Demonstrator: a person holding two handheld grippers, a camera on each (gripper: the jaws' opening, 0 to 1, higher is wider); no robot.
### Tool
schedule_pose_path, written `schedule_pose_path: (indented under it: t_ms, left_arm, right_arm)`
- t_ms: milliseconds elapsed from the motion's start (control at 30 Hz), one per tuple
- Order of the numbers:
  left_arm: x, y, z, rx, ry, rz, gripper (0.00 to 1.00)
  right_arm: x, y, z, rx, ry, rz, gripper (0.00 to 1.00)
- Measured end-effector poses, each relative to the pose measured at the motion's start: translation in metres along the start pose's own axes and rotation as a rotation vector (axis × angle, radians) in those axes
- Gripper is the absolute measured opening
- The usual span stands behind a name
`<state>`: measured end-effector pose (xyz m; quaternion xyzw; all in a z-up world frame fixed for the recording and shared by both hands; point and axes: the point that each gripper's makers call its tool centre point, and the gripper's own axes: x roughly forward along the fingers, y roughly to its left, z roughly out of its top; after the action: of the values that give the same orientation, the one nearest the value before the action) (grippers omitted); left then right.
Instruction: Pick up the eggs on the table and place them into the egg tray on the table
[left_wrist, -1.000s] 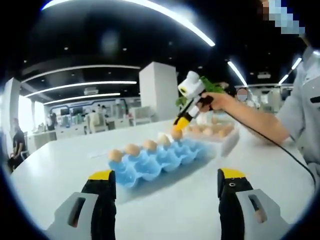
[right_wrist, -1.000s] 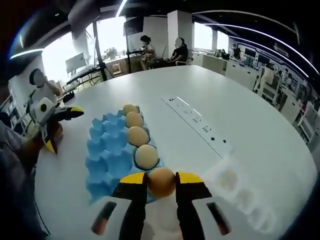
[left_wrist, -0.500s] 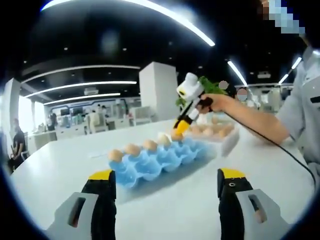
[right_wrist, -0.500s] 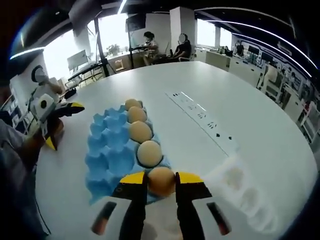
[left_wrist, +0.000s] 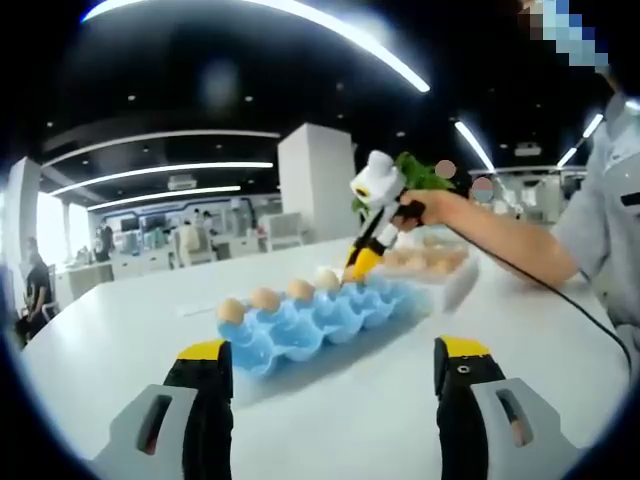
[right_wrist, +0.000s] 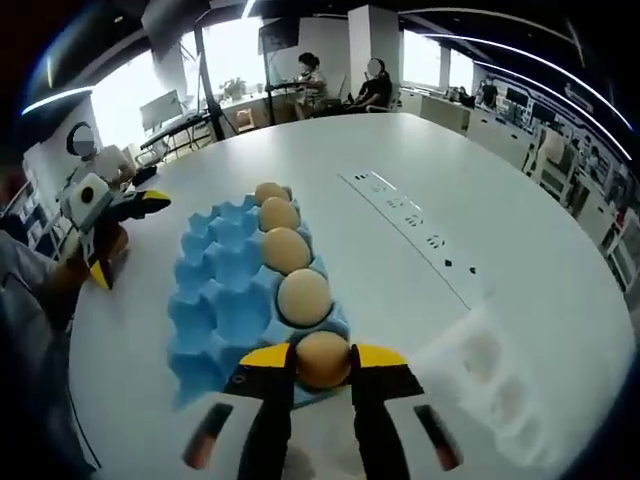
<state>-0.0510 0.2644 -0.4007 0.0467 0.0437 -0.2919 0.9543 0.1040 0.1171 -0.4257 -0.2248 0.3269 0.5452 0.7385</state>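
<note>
My right gripper (right_wrist: 322, 362) is clamped across an egg (right_wrist: 322, 358) over the blue egg tray (right_wrist: 215, 310). Shell's brittle and smooth, so light squeeze at its widest part. Left gripper (left_wrist: 335, 365) hangs with jaws apart.

The left hand-held gripper (left_wrist: 330, 365), black with yellow tips, rises from the bottom with its jaws wide apart and nothing between them, above the white table (left_wrist: 120, 330). Ahead lies a blue moulded egg tray (left_wrist: 320, 322) with a row of brown eggs (left_wrist: 265, 298) along its far side. The right hand-held gripper (left_wrist: 358, 268), held by a person's hand (left_wrist: 425, 207), dips its yellow tips at the tray's far end.
</note>
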Motion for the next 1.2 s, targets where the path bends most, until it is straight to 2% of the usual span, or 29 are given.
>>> schedule_pose_path:
  t_ms: [100, 167, 267, 500, 700, 833, 867, 967, 1100, 1200]
  left_arm:
    - [0.0, 0.0, 0.0, 0.003, 0.001, 0.001, 0.84]
    - [0.0, 0.0, 0.0, 0.004, 0.001, 0.002, 0.84]
    - [0.0, 0.0, 0.0, 0.005, 0.001, 0.003, 0.84]
    - [0.0, 0.001, 0.0, 0.005, 0.001, 0.0, 0.84]
    - [0.001, 0.0, 0.0, 0.003, -0.001, -0.004, 0.84]
    - [0.0, -0.005, 0.007, 0.0, -0.031, -0.027, 0.85]
    - [-0.001, -0.005, 0.01, -0.008, -0.046, -0.026, 0.85]
    - [-0.003, -0.004, 0.019, -0.1, -0.103, -0.03, 0.85]
    - [-0.006, -0.003, 0.025, -0.082, -0.113, -0.021, 0.86]
    - [-0.008, -0.006, 0.035, -0.064, -0.161, -0.02, 0.86]
  right_arm:
    - [-0.003, 0.0, 0.003, -0.021, -0.018, -0.013, 0.22]
    - [-0.008, -0.004, 0.011, -0.02, -0.059, -0.028, 0.16]
    - [-0.022, -0.016, 0.022, 0.021, -0.142, -0.069, 0.16]
    - [-0.061, -0.064, 0.02, 0.111, -0.241, -0.255, 0.2]
    - [-0.074, -0.076, 0.01, 0.124, -0.245, -0.299, 0.24]
    - [-0.076, -0.078, 0.005, 0.139, -0.235, -0.311, 0.24]
    - [-0.077, -0.078, 0.004, 0.142, -0.234, -0.309, 0.25]
    - [-0.079, -0.08, -0.001, 0.147, -0.228, -0.315, 0.26]
    - [-0.078, -0.086, -0.014, 0.158, -0.189, -0.328, 0.3]
    - [-0.078, -0.088, -0.025, 0.162, -0.142, -0.337, 0.31]
